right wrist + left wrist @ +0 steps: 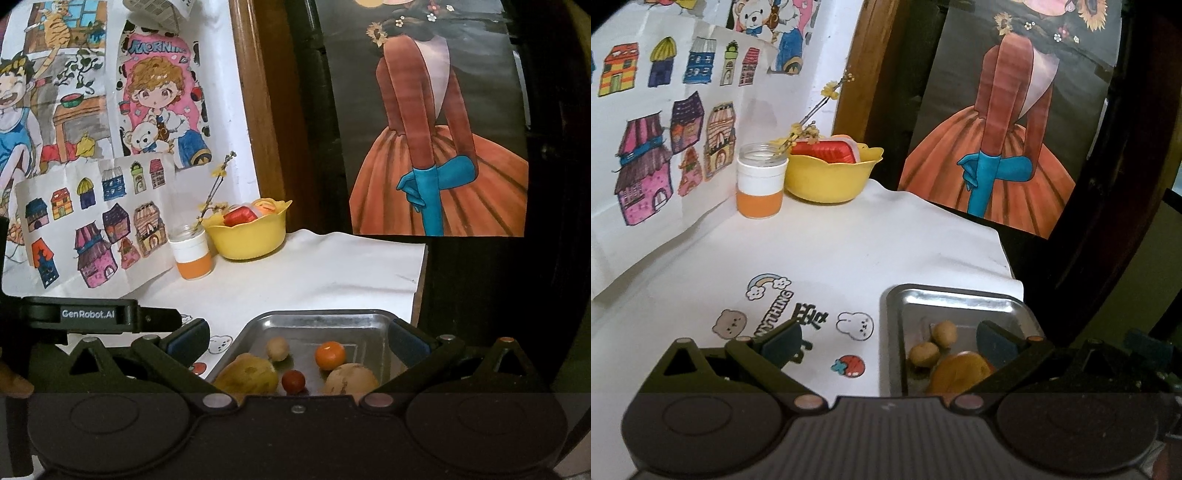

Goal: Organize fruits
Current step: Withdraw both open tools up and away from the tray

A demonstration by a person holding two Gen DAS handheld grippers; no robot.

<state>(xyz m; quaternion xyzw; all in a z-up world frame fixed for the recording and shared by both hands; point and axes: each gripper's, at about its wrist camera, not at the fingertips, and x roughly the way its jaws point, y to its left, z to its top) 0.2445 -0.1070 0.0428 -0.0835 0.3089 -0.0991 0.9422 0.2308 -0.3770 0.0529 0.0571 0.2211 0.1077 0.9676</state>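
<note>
A steel tray lies at the near right of the white table. In it I see a small orange, a small red fruit, a round tan fruit, a larger tan fruit and a yellow-brown fruit. My right gripper hangs open over the tray with nothing between its fingers. In the left wrist view two tan fruits and an orange-brown fruit show. My left gripper is open, straddling the tray's left edge. A yellow bowl at the back holds red and orange items.
A white and orange jar with a flower twig stands left of the bowl. Drawings lean on the wall at left, a dark poster hangs at the back right. The table's right edge lies just beyond the tray. Stickers dot the tablecloth.
</note>
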